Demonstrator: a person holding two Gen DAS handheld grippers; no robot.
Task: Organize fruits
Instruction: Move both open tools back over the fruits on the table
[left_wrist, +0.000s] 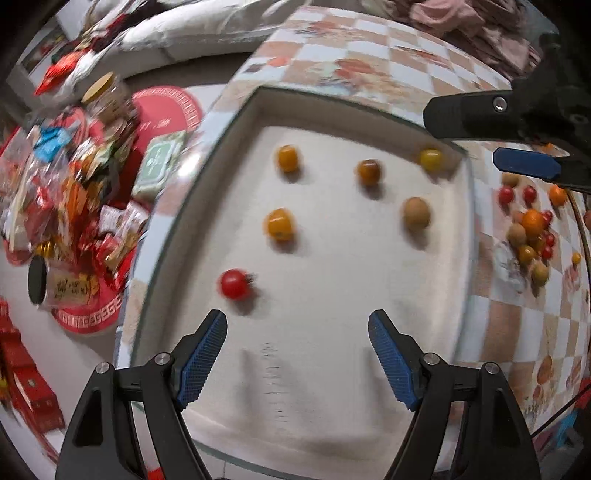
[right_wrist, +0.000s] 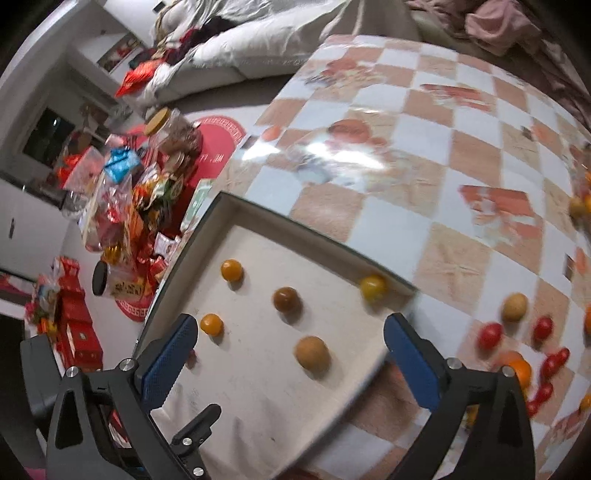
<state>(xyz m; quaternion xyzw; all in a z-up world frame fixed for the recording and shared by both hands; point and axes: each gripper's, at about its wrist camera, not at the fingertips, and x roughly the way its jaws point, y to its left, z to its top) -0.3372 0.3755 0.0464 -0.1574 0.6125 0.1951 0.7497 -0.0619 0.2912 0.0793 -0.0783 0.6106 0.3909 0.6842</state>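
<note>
Six fruits were seen spread apart in the tray (left_wrist: 369, 369) — a red tomato (left_wrist: 234, 283) nearest the left tongs (left_wrist: 297, 354), the rest farther in. More fruit was piled (left_wrist: 532, 229) on the checked worktop (right_wrist: 424, 184) beside the tray. Both tongs were released, nothing between the pads — the right tongs (right_wrist: 291, 354) were held over the tray's corner above a brown fruit (right_wrist: 313, 352).

Left gripper (left_wrist: 297, 350) spread wide above white tray (left_wrist: 332, 369), nothing between blue pads (left_wrist: 203, 358). In tray: red cherry tomato (left_wrist: 234, 283), two orange tomatoes (left_wrist: 279, 224) (left_wrist: 288, 158), dark brownish one (left_wrist: 368, 171), yellow one (left_wrist: 431, 159), tan round fruit (left_wrist: 416, 213). Beside tray, on checkered tablecloth (left_wrist: 369, 66), loose fruit pile (left_wrist: 532, 229). Right gripper (left_wrist: 480, 140) at upper right.
</note>
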